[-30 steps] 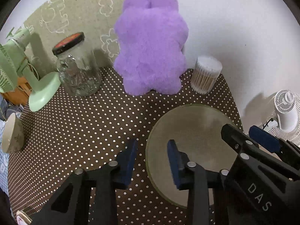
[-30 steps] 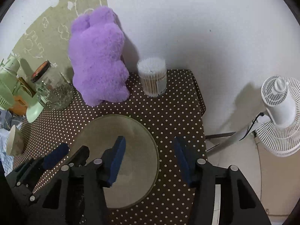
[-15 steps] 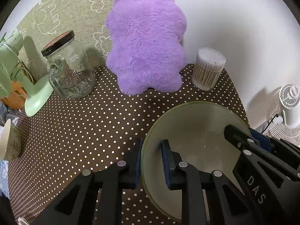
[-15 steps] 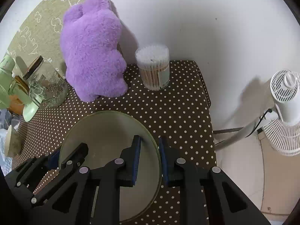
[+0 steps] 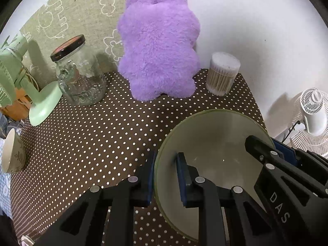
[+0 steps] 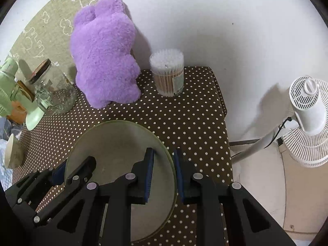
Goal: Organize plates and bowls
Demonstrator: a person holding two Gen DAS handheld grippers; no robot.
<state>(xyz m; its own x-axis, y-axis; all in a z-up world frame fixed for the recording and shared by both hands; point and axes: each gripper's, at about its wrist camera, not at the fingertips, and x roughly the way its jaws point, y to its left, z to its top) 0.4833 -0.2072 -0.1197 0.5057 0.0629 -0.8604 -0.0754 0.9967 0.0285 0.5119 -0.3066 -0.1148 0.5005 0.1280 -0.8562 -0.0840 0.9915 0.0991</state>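
Note:
A large pale green plate (image 5: 215, 135) is over the brown dotted table, held by both grippers. My left gripper (image 5: 166, 164) is shut on the plate's left rim. My right gripper (image 6: 164, 162) is shut on the plate's (image 6: 114, 143) right rim. Each gripper shows in the other's view, at the opposite rim. A small cream bowl (image 5: 12, 155) with a leaf pattern lies on its side at the table's left edge; it also shows in the right wrist view (image 6: 12, 153).
A purple plush toy (image 5: 157, 47), a glass jar (image 5: 80, 75) with a dark lid and a tub of cotton swabs (image 5: 222, 72) stand along the wall. A green fan (image 5: 22, 82) stands far left. A white fan (image 6: 307, 119) stands on the floor past the table's right edge (image 6: 225, 123).
Both grippers were open on either side of the plate's rims; they have closed on the rims, and the plate now sits higher and tilted in view.

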